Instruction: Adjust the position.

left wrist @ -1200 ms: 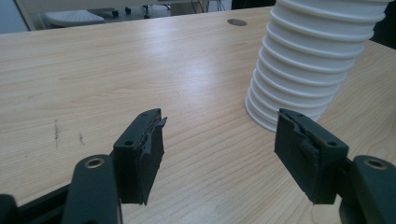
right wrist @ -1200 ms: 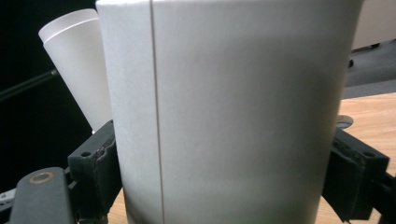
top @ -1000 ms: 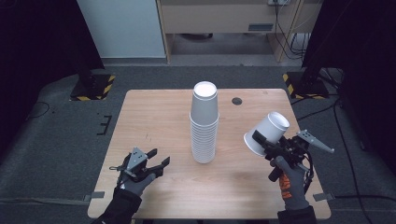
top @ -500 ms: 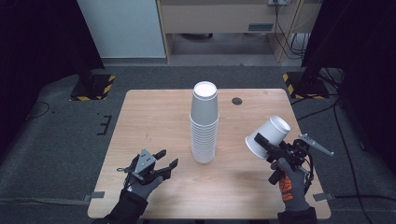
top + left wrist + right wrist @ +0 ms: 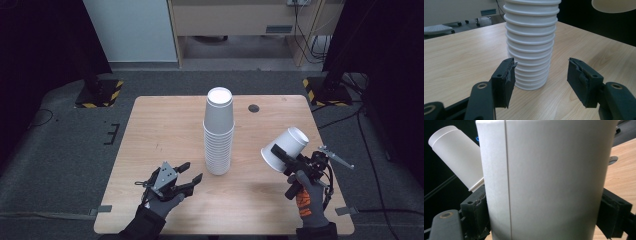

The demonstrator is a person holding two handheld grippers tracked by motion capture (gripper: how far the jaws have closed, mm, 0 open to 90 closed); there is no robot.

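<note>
Now the tall stack of cups [image 5: 218, 132] stood mouth-down near the middle of the table [image 5: 150, 130], and everything else was arranged around it. To the right of the stack and raised off the wood, the right gripper [image 5: 281, 158] had its jaws clenched on a single white cup [image 5: 285, 148], pads pressed against the cup's wall on both sides, as its own view made plain [image 5: 549, 180]. That cup was tilted, its closed bottom up and away from the person, its mouth toward the hand; probably it was held clear in the air so it could be carried over the stack's top without knocking the column. In the right gripper view the stack appeared slanted behind the held cup [image 5: 456, 157], which was merely the camera's tilt. Meanwhile, to the left of the stack and low over the table, the left gripper [image 5: 192, 172] pointed straight at the stack's lower rims [image 5: 530, 50]. Its jaws stood apart with nothing between them, pads clear of any cup, and they had just been closing a little. It looked lined up to brace the column's base. A small dark disc [image 5: 254, 108] sat behind the stack to the right, out of the way.
</note>
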